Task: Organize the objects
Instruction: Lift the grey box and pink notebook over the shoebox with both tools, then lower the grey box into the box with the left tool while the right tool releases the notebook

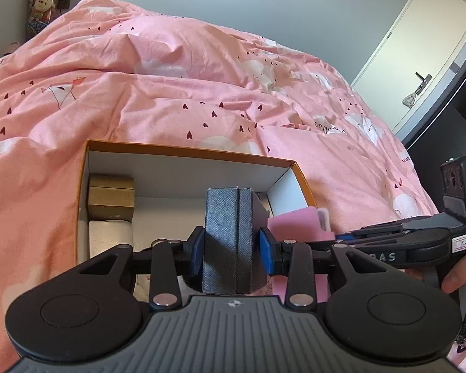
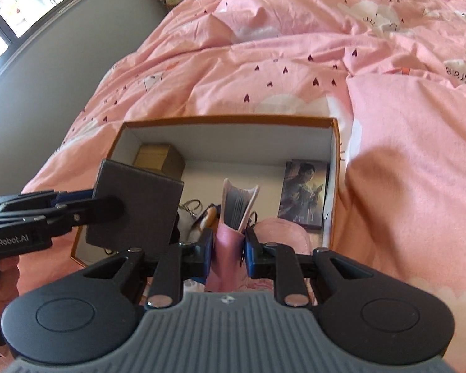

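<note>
An open orange cardboard box [image 1: 183,150] with white inside walls lies on the pink bed; it also shows in the right wrist view [image 2: 233,121]. My left gripper [image 1: 231,250] is shut on a dark grey textured box [image 1: 228,236] and holds it above the orange box; the grey box also shows in the right wrist view [image 2: 136,208]. My right gripper [image 2: 228,248] is shut on a pink notebook [image 2: 230,242], spine down, pages fanned upward over the box. The pink notebook also shows in the left wrist view [image 1: 298,220].
Inside the box are a gold box [image 1: 110,199], a cream item [image 1: 108,236], key rings [image 2: 194,206] and a picture card [image 2: 304,192]. The pink duvet [image 1: 202,77] surrounds the box. A white door [image 1: 419,46] stands at the right; plush toys [image 1: 42,0] at the far left.
</note>
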`<state>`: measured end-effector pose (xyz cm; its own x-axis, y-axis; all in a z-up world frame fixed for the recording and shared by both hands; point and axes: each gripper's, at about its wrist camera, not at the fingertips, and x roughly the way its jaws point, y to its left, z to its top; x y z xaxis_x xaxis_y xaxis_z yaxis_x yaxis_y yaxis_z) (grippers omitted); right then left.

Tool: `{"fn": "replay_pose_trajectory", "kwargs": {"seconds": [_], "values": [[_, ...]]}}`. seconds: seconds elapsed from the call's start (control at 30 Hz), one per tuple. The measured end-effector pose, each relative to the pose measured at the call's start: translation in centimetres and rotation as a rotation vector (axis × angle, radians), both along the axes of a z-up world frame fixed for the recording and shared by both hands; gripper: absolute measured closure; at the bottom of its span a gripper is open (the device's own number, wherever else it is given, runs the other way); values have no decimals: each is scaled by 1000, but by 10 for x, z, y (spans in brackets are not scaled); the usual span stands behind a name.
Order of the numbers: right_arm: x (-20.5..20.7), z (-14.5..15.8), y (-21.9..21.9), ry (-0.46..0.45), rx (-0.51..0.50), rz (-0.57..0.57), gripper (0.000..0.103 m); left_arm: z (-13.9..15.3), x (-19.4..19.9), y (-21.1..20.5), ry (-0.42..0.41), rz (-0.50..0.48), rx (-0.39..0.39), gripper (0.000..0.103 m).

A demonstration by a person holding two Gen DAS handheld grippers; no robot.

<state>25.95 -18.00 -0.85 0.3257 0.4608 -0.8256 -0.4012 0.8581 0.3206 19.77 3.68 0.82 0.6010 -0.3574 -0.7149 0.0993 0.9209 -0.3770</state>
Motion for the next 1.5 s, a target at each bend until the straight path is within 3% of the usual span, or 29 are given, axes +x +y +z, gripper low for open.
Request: {"fn": "replay_pose_trajectory", "kwargs": {"seconds": [0.4,0.5,0.67,0.8,0.9,0.97,1.17,1.5], "values": [[23,-49,11,168,-35,40,80,-20,25,-8,50,-27,-21,61],[24,-49,14,142,-102,50,74,-22,31,-8,58,-28,-18,61],[13,-45,30,30,-302,146,63,-24,40,-10,63,-38,-14,61],[6,-42,34,-45,-419,194,64,-25,46,-11,73,-36,-10,61],[5,-40,32,-42,-414,223,66,-26,52,-14,78,-28,-5,61],[7,-38,29,-44,-408,219,75,-26,57,-17,76,-16,-15,61],[19,-26,24,-111,-375,168,76,-38,77,-31,84,34,-47,62],[28,-25,20,-153,-333,170,76,-58,100,-44,79,76,97,61]]}}
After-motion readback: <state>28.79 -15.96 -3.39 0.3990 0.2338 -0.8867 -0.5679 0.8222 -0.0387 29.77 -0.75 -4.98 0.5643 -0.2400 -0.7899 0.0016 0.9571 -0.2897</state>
